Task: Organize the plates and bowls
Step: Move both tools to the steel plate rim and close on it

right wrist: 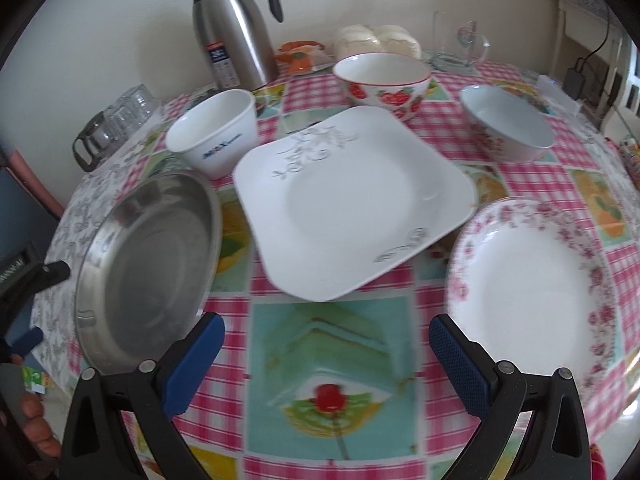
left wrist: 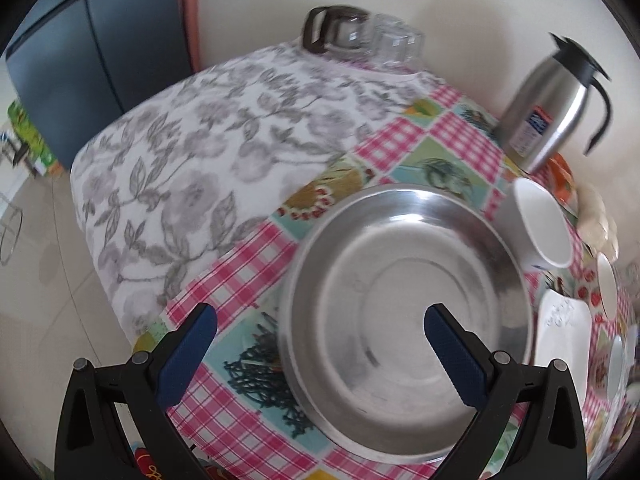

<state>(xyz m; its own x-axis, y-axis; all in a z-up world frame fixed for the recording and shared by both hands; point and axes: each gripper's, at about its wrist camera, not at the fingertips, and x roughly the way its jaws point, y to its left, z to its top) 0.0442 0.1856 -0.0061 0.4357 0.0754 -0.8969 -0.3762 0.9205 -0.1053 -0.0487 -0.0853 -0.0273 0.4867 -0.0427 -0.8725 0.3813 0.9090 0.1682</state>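
A steel plate (left wrist: 404,300) (right wrist: 148,268) lies on the chequered tablecloth. My left gripper (left wrist: 320,326) hovers open above its near left rim, one finger over the cloth and one over the plate. In the right wrist view a square white plate (right wrist: 352,204) sits mid-table, with a round pink-flowered plate (right wrist: 532,292) to its right. Behind them stand a white square bowl (right wrist: 216,132) (left wrist: 540,224), a strawberry-patterned bowl (right wrist: 384,80) and a blue-rimmed bowl (right wrist: 508,124). My right gripper (right wrist: 326,334) is open over bare cloth in front of the square plate, holding nothing.
A steel thermos jug (right wrist: 236,28) (left wrist: 552,116) stands at the back by the wall. A clear glass jug (left wrist: 360,36) (right wrist: 116,120) lies at the table's far left, over a grey floral cloth (left wrist: 200,152). A glass mug (right wrist: 468,48) and food packets (right wrist: 376,42) line the back.
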